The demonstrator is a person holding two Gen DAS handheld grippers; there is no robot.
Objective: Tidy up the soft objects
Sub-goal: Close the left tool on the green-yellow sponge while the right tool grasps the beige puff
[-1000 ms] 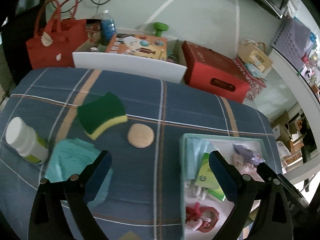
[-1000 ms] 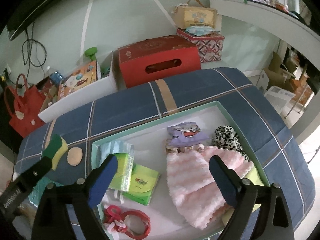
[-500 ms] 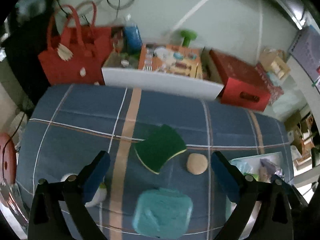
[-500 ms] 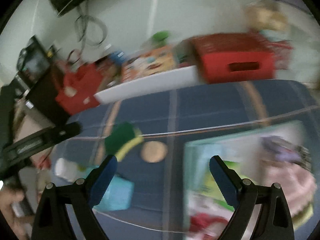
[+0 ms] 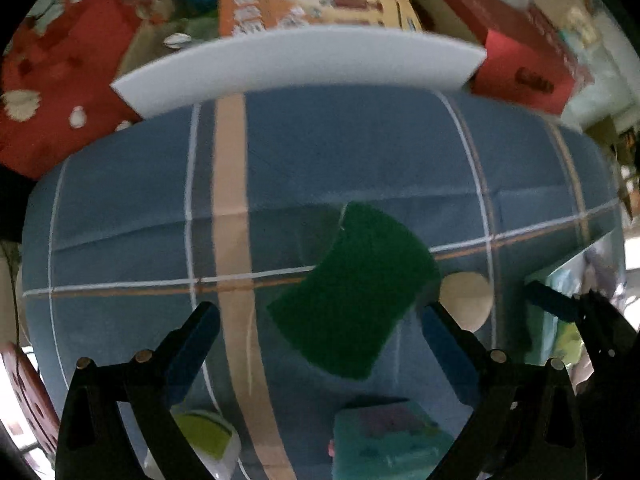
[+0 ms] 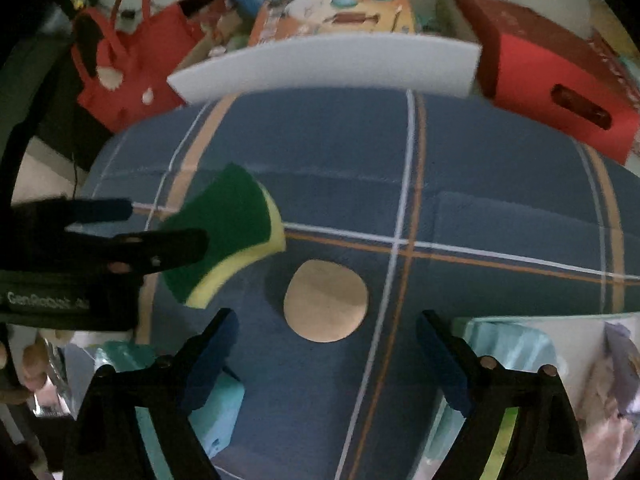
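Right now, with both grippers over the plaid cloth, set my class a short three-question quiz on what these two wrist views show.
1. True or false: the left gripper is closed on the green sponge.
2. Which thing lies centred ahead of the right gripper? A) the round tan puff B) the red box C) the red bag
3. Fill in: seen from the right wrist, the sponge's green face has a ______ layer along its edge.

Key
1. False: its jaws stand wide apart, above the sponge.
2. A: the puff lies on the cloth, between the open jaws' line.
3. Yellow.
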